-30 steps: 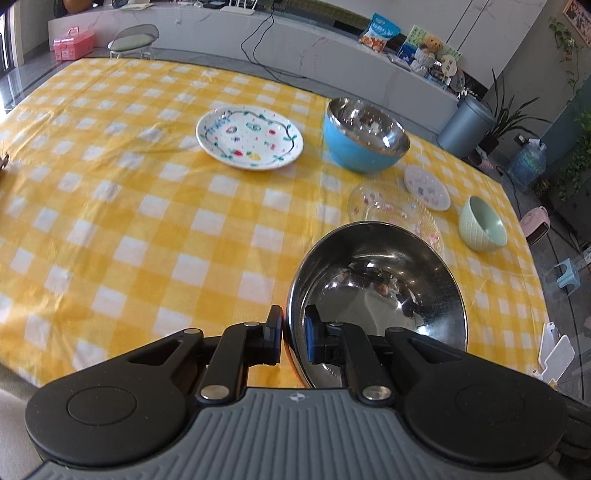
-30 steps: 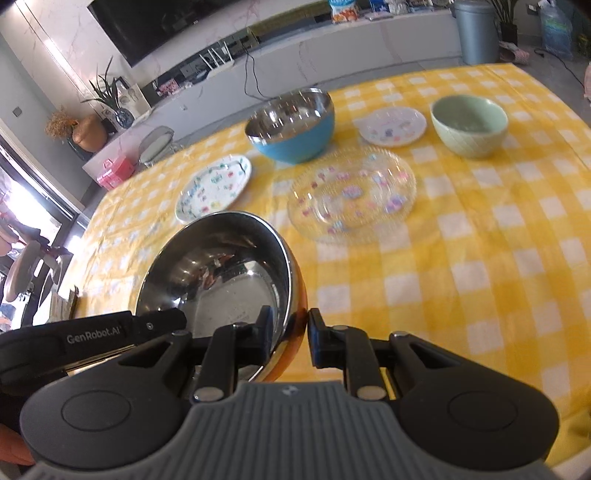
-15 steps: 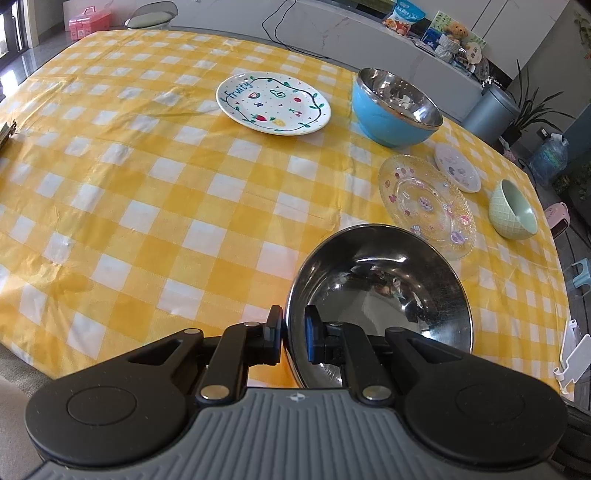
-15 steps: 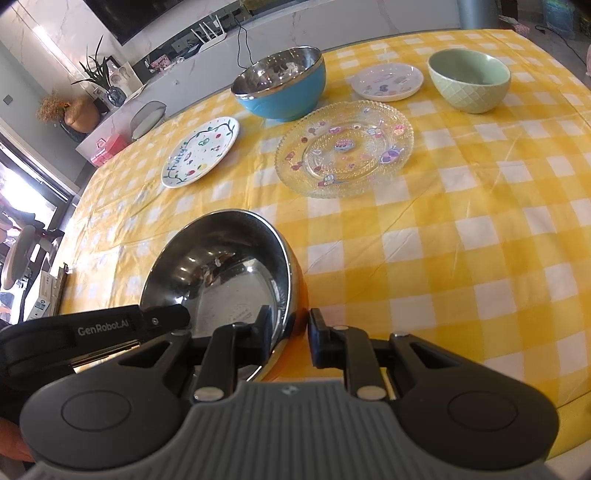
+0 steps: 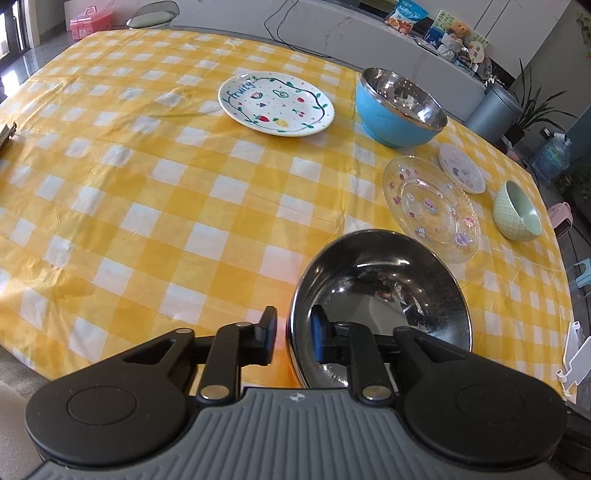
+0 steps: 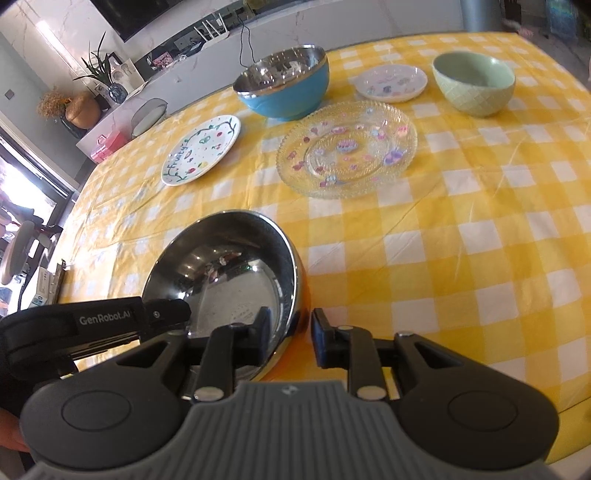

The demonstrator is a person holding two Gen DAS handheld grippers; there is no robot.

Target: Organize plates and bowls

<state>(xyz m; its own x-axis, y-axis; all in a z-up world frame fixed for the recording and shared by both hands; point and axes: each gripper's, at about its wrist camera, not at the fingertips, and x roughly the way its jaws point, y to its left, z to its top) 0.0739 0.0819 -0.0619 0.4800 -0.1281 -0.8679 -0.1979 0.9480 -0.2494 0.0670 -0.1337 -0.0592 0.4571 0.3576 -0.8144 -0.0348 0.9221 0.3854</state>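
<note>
Place: I read this as a home living and dining room.
Desk: yellow checked cloth over the desk (image 5: 147,206), set with household plates and bowls.
Far edge: a marble ledge (image 5: 369,40) carrying snack bags and a teddy bear (image 5: 460,27).
Wall: a television (image 6: 147,14) mounted over potted plants (image 6: 98,66).
Floor: a grey bin (image 5: 491,110) and a water jug (image 5: 552,155).

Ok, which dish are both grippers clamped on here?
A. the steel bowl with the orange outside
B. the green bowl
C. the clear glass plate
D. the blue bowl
A: the left gripper and right gripper each straddle the rim of the steel bowl, one finger inside, one outside.
</note>
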